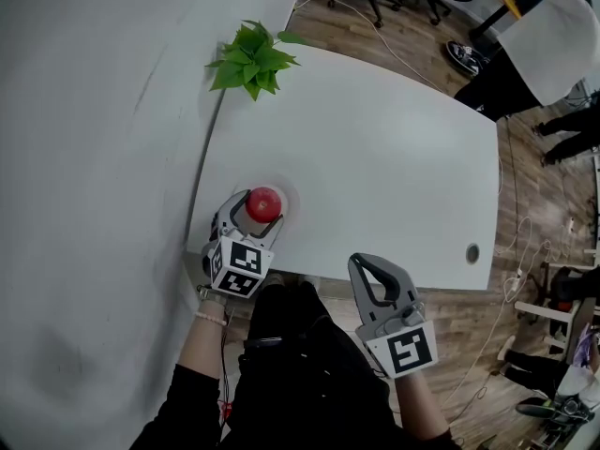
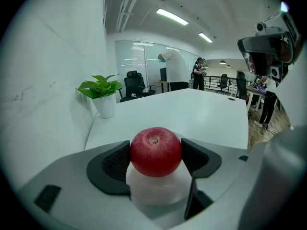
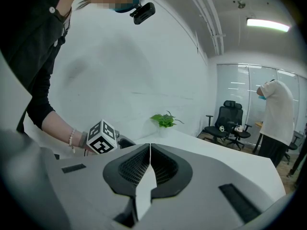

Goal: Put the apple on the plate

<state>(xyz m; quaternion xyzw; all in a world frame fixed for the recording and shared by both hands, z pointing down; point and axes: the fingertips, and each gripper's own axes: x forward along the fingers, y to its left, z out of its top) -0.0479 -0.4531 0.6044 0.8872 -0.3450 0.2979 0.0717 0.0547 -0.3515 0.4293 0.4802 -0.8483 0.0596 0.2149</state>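
**Red apple pinched over a white plate**

Head view: one round, glossy red apple (image 1: 264, 203) is sitting inside the rim of one white plate (image 1: 285, 191), near the front-left corner of the table (image 1: 375, 157). The left hand-held gripper (image 1: 255, 216) is flanking it. The right hand-held gripper (image 1: 373, 272) is hovering just off the table's front edge. One potted plant (image 1: 251, 59) is standing at the far-left corner.

Left gripper view: the dark pads (image 2: 115, 162) are pressing on both sides of the apple, which is showing finely speckled skin and a stem dimple facing up. The plate is lying directly beneath it; contact is unclear.

Right gripper view: the jaws are pressing together on nothing.
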